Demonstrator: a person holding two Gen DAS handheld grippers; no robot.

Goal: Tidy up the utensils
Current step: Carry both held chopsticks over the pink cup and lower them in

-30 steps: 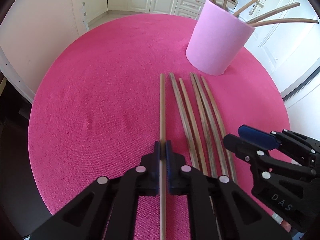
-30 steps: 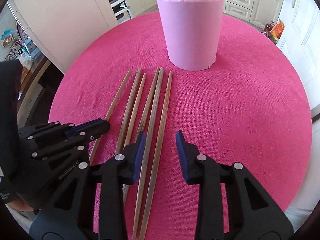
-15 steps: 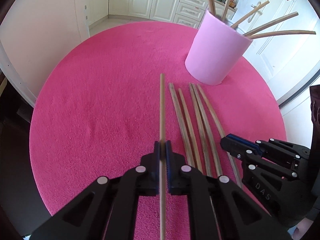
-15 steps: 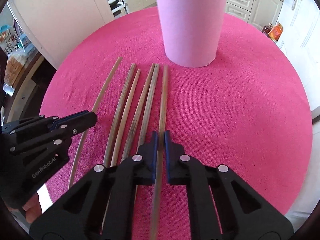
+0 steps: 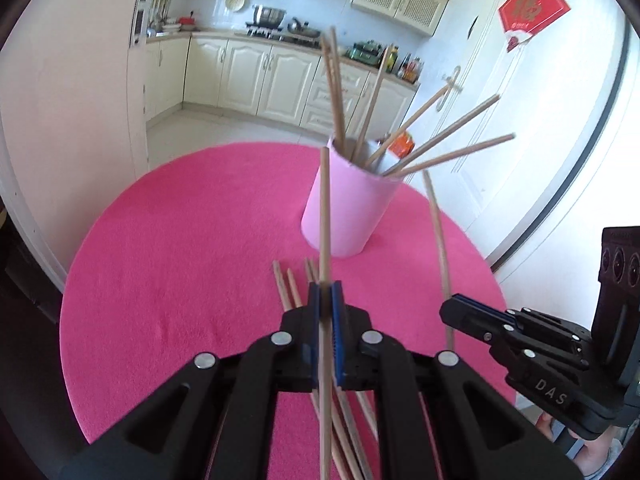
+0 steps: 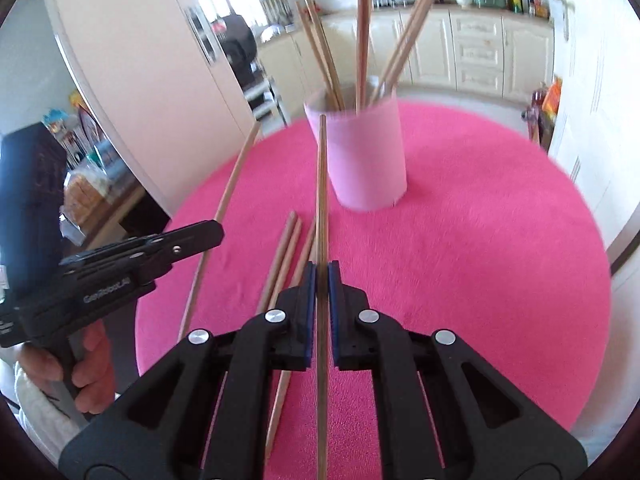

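My left gripper [image 5: 325,286] is shut on a pale wooden chopstick [image 5: 325,208], held above the pink tablecloth [image 5: 180,280] and pointing at the pink cup [image 5: 352,216]. My right gripper [image 6: 322,272] is shut on a darker chopstick [image 6: 322,200], also lifted and aimed at the pink cup [image 6: 372,160]. Several chopsticks stand in the cup. A few more chopsticks [image 6: 286,248] lie on the cloth below, also seen as loose chopsticks [image 5: 286,284] in the left wrist view. Each view shows the other gripper: the right gripper [image 5: 450,310] and the left gripper [image 6: 214,234].
The round table's edge [image 6: 592,280] curves close on the right. White doors [image 5: 540,160] stand behind the cup, with kitchen cabinets [image 5: 256,76] further back. A person's hand [image 6: 84,364] grips the left tool's handle.
The right gripper closed on a chopstick lying in the row. Both grippers then rose and tilted up, lifting their chopsticks off the cloth toward the cup.
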